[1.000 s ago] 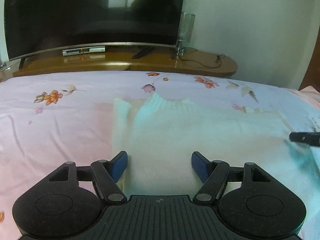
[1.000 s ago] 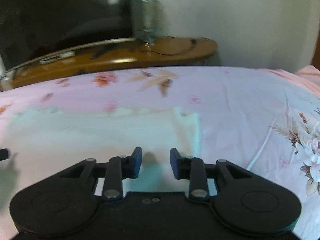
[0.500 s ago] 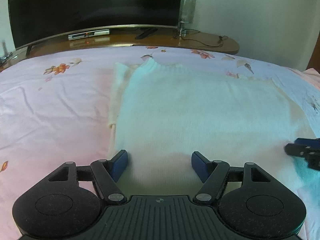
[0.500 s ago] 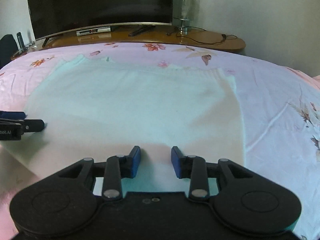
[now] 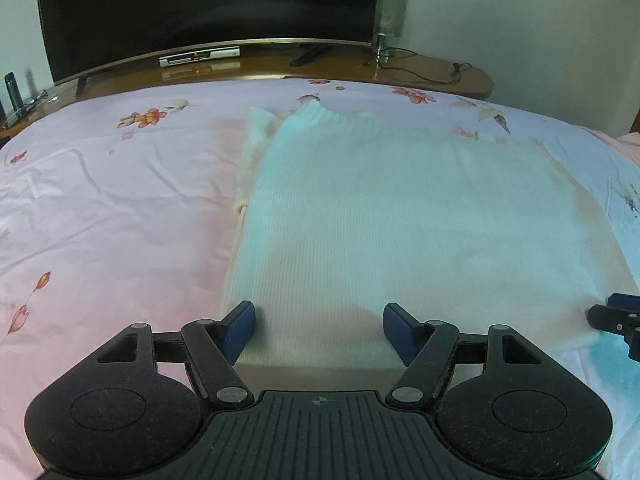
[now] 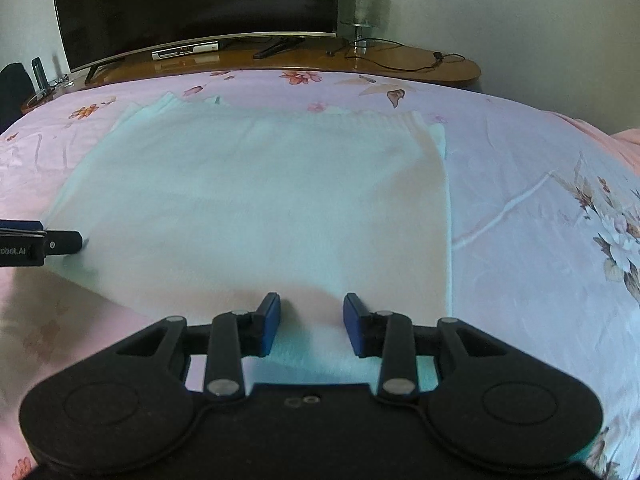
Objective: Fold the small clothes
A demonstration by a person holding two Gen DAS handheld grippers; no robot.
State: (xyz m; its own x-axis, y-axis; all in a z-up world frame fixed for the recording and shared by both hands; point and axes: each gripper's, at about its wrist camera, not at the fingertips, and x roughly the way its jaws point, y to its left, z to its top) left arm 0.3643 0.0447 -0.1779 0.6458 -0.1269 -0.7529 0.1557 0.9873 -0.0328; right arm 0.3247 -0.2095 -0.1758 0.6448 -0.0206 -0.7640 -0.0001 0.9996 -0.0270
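A white knitted sweater (image 5: 400,220) is laid flat on a pink floral bed (image 5: 100,208). The left gripper (image 5: 319,330) is spread wide over its near edge; the right gripper (image 6: 311,322), half-open, grips nothing.

Sweater (image 5: 400,220): lay flat on the bed (image 5: 100,208), ahead of and under both grippers.
Television (image 5: 208,0): stood on the shelf (image 5: 420,70), beyond the bed.
Lamp (image 6: 362,4): right of the television.
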